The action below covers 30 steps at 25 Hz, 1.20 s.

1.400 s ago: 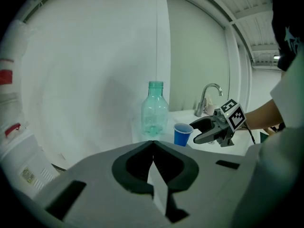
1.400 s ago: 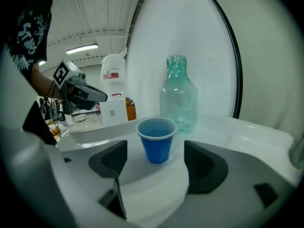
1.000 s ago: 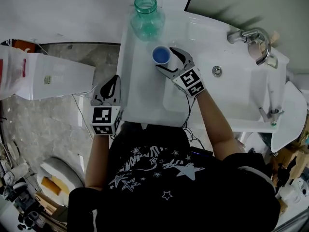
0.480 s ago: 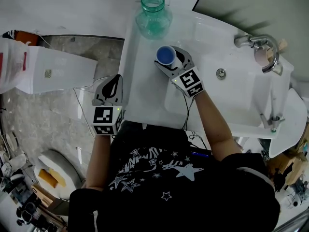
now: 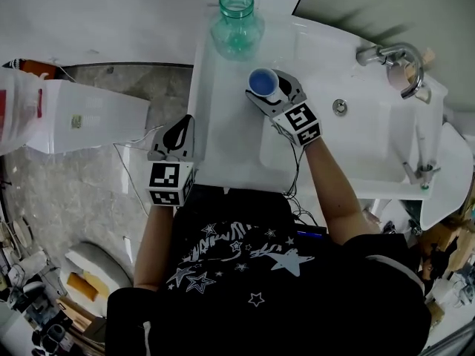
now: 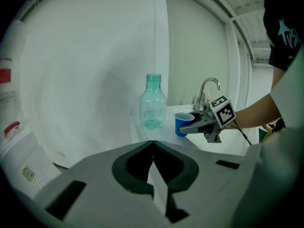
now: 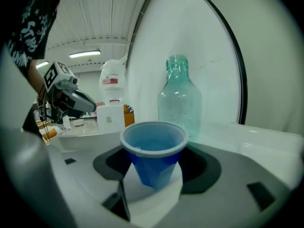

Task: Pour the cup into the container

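Note:
A blue plastic cup (image 5: pixel 263 82) with liquid in it sits between the jaws of my right gripper (image 5: pixel 269 89) above the white sink counter (image 5: pixel 223 132). The jaws are closing on it and its lower wall (image 7: pixel 153 167) looks creased by the pads. An uncapped, clear green bottle (image 5: pixel 237 21) stands upright at the counter's far edge, just beyond the cup and apart from it. My left gripper (image 5: pixel 177 130) hangs off the counter's left edge, shut with nothing in it. The left gripper view shows the bottle (image 6: pixel 153 101) with the cup (image 6: pixel 183 124) to its right.
The sink basin (image 5: pixel 356 143) with its drain lies right of the cup, and a chrome faucet (image 5: pixel 393 61) stands at the far right. A white canister with a red label (image 5: pixel 67 117) lies on the floor to the left. A wall rises behind the bottle.
My right gripper's jaws have closed in around the cup, and gripper and cup have shifted a little to the right. The left gripper has stayed shut in place.

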### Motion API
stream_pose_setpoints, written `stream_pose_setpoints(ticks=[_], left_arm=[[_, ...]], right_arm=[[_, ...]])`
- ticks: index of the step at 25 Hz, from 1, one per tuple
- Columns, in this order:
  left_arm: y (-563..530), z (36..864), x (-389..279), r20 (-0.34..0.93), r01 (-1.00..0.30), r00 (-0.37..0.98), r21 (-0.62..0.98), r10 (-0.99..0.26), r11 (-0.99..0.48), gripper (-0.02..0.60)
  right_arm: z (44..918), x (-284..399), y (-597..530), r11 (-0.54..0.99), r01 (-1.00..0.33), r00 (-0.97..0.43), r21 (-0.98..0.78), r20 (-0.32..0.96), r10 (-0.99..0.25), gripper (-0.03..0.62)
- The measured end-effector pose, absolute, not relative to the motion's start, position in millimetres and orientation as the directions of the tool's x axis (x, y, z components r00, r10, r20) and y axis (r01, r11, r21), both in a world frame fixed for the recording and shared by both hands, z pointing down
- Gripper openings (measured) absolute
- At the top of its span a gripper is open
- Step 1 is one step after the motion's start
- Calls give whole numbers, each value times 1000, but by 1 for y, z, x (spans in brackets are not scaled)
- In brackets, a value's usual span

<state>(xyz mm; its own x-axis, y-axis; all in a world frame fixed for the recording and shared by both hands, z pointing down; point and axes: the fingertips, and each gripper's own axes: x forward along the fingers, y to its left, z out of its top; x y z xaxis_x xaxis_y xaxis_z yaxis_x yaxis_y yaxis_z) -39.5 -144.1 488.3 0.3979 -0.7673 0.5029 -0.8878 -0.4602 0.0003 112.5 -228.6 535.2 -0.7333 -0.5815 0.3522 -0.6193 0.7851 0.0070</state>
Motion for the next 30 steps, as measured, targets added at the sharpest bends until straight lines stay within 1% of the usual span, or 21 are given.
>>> stream_pose_setpoints(ticks=[4, 13, 22, 30], left_arm=[[-144, 485, -50, 501, -876, 420, 4, -757, -483, 9], [-168, 454, -63, 427, -844, 491, 15, -760, -537, 9], [-193, 422, -76, 367, -808, 550, 6, -750, -589, 10], [-211, 399, -61, 328, -759, 618, 9, -715, -652, 9]], right_arm=[[515, 122, -227, 745, -666, -692, 41, 340, -637, 296], [467, 143, -223, 656, -754, -609, 47, 325, -724, 296], [413, 145, -224, 611, -792, -577, 9, 319, -752, 295], [381, 147, -234, 593, -805, -559, 9, 324, -763, 295]])
